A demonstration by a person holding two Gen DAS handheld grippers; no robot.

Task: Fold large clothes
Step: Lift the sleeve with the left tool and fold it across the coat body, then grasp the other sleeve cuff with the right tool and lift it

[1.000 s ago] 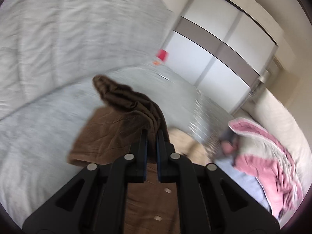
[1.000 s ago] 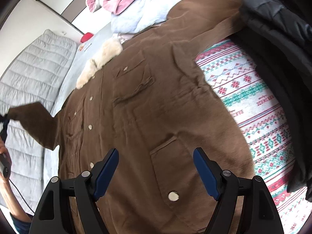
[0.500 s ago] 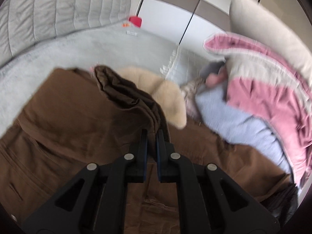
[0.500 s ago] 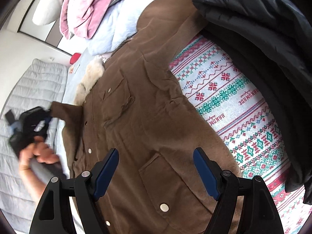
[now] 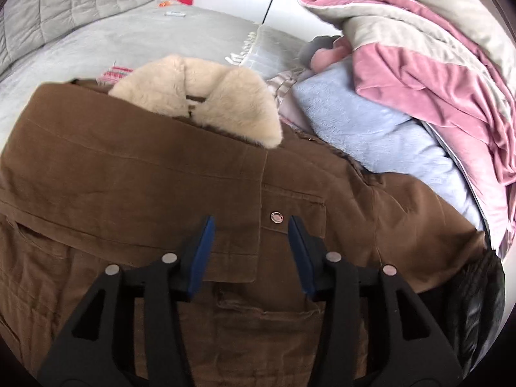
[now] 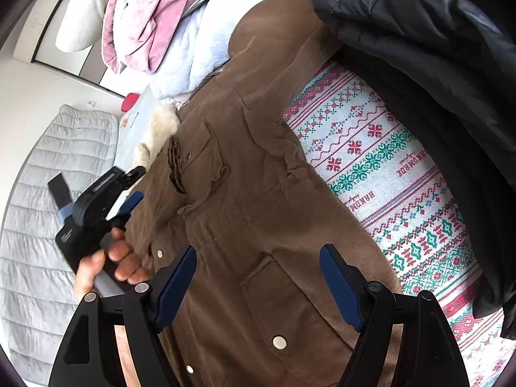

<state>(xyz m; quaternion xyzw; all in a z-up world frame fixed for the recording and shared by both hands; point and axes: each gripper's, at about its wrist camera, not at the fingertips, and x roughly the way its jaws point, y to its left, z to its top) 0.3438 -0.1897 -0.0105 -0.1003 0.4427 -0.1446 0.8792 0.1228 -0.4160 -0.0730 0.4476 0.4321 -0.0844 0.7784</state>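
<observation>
A large brown jacket (image 5: 135,174) with a cream fur collar (image 5: 206,96) lies spread on the bed, front up. Its sleeve is folded flat across the chest. My left gripper (image 5: 251,251) is open and empty just above the sleeve's cuff, near a snap button (image 5: 275,216). In the right wrist view the jacket (image 6: 258,200) runs away from me, with the left gripper (image 6: 129,190) and its hand beside it. My right gripper (image 6: 258,277) is open and empty over the lower pocket (image 6: 283,303).
A pink and white quilt (image 5: 419,51) and a light blue blanket (image 5: 371,135) lie piled beyond the collar. A black puffer coat (image 6: 435,64) lies at the right on a patterned knit cover (image 6: 387,174). A grey bedspread (image 6: 38,213) is at the left.
My left gripper carried the sleeve across the jacket's chest, laid it down and opened. My right gripper stayed open over the lower jacket, its view swinging slightly.
</observation>
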